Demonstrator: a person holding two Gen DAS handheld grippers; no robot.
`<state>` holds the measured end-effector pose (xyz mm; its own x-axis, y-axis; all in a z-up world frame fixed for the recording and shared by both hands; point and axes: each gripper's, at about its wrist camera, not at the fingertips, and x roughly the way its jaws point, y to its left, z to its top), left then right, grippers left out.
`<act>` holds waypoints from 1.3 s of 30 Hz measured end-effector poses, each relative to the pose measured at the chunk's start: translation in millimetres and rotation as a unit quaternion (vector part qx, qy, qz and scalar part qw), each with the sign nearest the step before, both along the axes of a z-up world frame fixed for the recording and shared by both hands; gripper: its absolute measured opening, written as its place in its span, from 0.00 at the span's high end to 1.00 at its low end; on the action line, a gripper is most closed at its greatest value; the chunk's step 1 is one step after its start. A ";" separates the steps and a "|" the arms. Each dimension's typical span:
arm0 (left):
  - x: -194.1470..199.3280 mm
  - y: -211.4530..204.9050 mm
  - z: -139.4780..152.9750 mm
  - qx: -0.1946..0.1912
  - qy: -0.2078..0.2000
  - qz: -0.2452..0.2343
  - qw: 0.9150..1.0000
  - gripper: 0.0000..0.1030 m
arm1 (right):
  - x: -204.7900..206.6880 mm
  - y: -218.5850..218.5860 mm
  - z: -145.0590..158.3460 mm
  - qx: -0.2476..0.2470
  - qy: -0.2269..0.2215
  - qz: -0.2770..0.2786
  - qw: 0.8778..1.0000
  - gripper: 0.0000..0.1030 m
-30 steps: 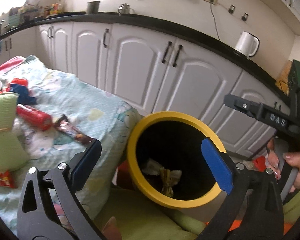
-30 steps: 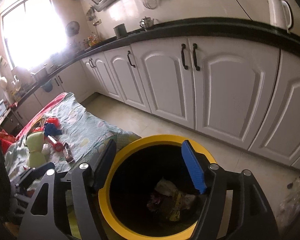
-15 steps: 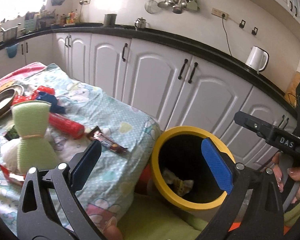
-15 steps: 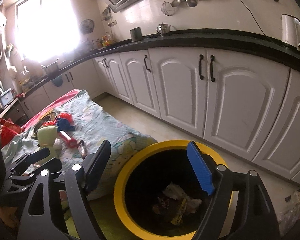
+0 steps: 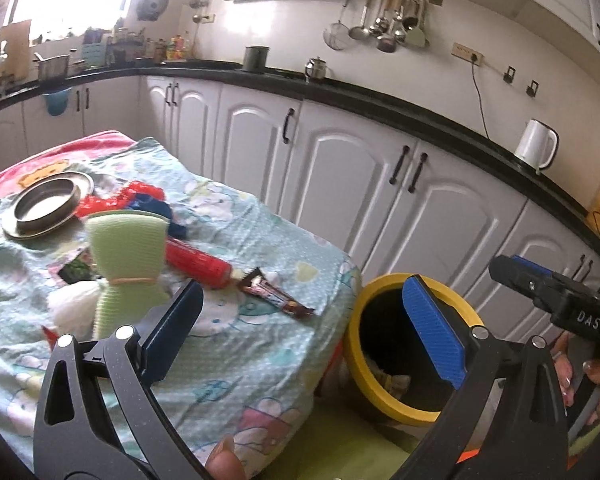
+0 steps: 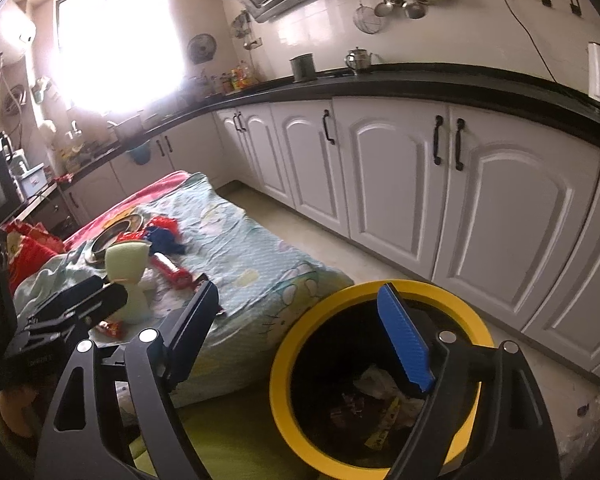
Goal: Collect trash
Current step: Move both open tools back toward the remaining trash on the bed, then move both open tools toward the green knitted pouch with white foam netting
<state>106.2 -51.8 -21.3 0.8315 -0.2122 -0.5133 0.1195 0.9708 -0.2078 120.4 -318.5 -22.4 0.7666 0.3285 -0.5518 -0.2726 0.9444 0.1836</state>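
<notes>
My left gripper (image 5: 300, 320): jaws wide, holding nothing.
My right gripper (image 6: 300, 332): jaws just opening wider, nothing between them.
Yellow bin (image 6: 284, 380): near right, wrappers inside.
Chocolate wrapper (image 5: 276, 298): left, on the bedsheet (image 5: 260, 232).

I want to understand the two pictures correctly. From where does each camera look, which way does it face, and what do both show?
Left wrist view: sits on the left tongs, looking forward and slightly down over the cloth-covered table toward the cabinets; the right tongs and a hand show at right.
Right wrist view: sits on the right tongs, looking forward and down into the yellow-rimmed bin; the left tongs show at left.
Both share the bin, the table with the red tube and the white cabinets.
</notes>
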 end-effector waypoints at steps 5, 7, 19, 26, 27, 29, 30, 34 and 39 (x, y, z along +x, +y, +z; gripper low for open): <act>-4.1 16.9 4.2 -0.004 -0.008 0.019 1.000 0.11 | -2.1 9.9 -0.2 0.000 0.002 0.006 1.000 0.23; -5.8 22.7 6.4 -0.004 -0.012 0.026 1.000 0.11 | -2.4 13.7 -0.5 0.001 0.003 0.008 1.000 0.23; -14.4 56.7 12.9 -0.005 -0.025 0.063 0.998 0.11 | -4.2 51.6 -1.1 -0.004 0.002 0.051 0.999 0.23; -15.9 78.7 13.2 -0.014 -0.027 0.086 0.996 0.11 | -4.1 74.2 -1.9 -0.014 -0.001 0.077 0.997 0.23; -16.0 80.8 13.3 -0.014 -0.027 0.089 0.996 0.11 | -4.1 76.8 -2.2 -0.014 -0.001 0.080 0.997 0.23; -16.3 86.9 13.0 -0.017 -0.027 0.095 0.995 0.11 | -3.8 83.9 -2.7 -0.017 0.000 0.088 0.996 0.23; -16.6 90.1 12.8 -0.020 -0.028 0.097 0.995 0.11 | -4.0 86.3 -2.8 -0.018 0.000 0.091 0.996 0.23; -16.7 102.2 11.5 -0.026 -0.027 0.108 0.993 0.11 | -2.5 98.2 -2.6 -0.019 0.002 0.104 0.994 0.23; -18.2 123.6 9.6 -0.035 -0.026 0.132 0.990 0.11 | 3.9 115.8 -2.9 -0.017 0.006 0.123 0.992 0.23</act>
